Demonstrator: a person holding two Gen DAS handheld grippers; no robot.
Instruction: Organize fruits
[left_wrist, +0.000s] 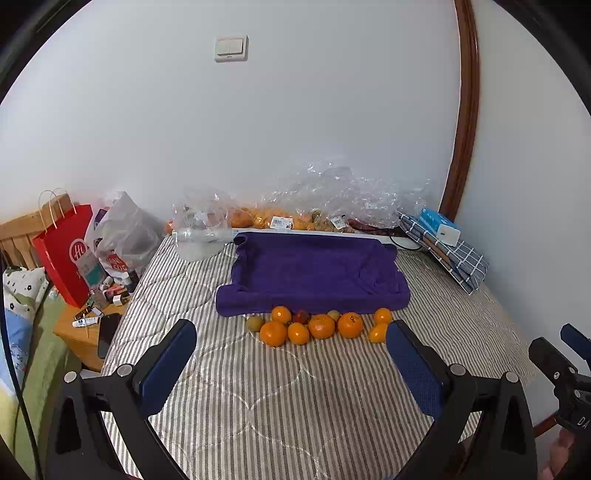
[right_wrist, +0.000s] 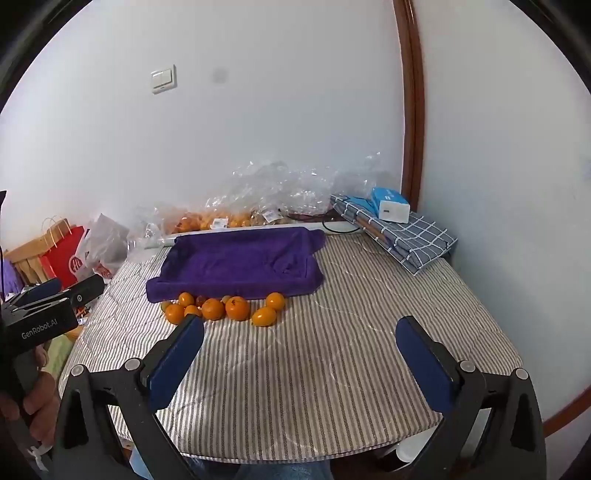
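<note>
Several oranges (left_wrist: 322, 326) lie in a loose row on the striped bed cover, with a greenish fruit (left_wrist: 254, 323) at the left end and a small red one (left_wrist: 301, 316) among them. They sit against the front edge of a tray covered by a purple towel (left_wrist: 314, 271). The row also shows in the right wrist view (right_wrist: 236, 308), in front of the purple tray (right_wrist: 240, 260). My left gripper (left_wrist: 291, 341) is open and empty, short of the fruit. My right gripper (right_wrist: 300, 336) is open and empty, short and right of the fruit.
Clear plastic bags with more oranges (left_wrist: 295, 210) lie along the wall behind the tray. A checked folded cloth with a blue-white box (left_wrist: 443, 236) sits at the back right. A red paper bag (left_wrist: 66, 254) and a cluttered wooden nightstand (left_wrist: 92, 325) stand left of the bed.
</note>
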